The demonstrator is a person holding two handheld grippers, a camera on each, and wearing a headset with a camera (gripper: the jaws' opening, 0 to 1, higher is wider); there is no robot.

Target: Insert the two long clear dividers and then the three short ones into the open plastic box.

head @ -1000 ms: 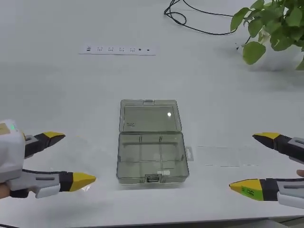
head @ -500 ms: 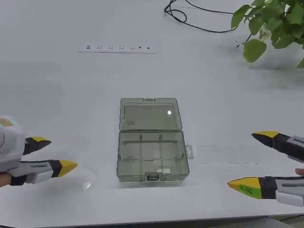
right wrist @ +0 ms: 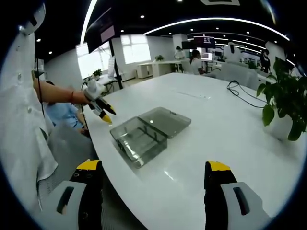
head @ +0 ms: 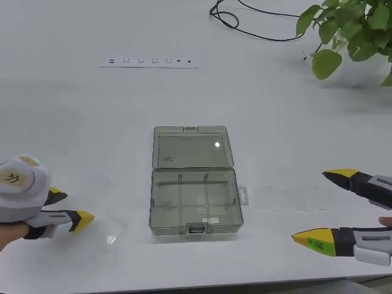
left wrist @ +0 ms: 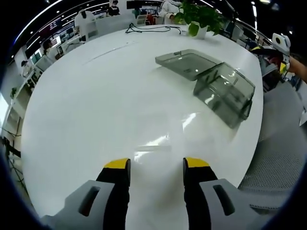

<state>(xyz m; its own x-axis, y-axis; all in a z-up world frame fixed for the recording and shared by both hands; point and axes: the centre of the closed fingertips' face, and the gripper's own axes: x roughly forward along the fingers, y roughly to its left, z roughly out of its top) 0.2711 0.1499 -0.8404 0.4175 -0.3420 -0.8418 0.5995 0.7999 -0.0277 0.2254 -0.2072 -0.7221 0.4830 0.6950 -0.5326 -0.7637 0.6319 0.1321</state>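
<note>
Head view: the open plastic box sits mid-table, long axis running left to right, latch facing the near edge, lid laid flat on the far side. A small white label inside the near wall is too small to read. Faint clear dividers lie flat just right of the box, lengthwise left to right. The left gripper hovers left of the box, jaws moderately apart. The right gripper is spread wide at the right, the green mark on its jaw unreadable. Left gripper view: nothing between the jaws, box far right. Right gripper view: wide jaws, nothing held, box ahead.
</note>
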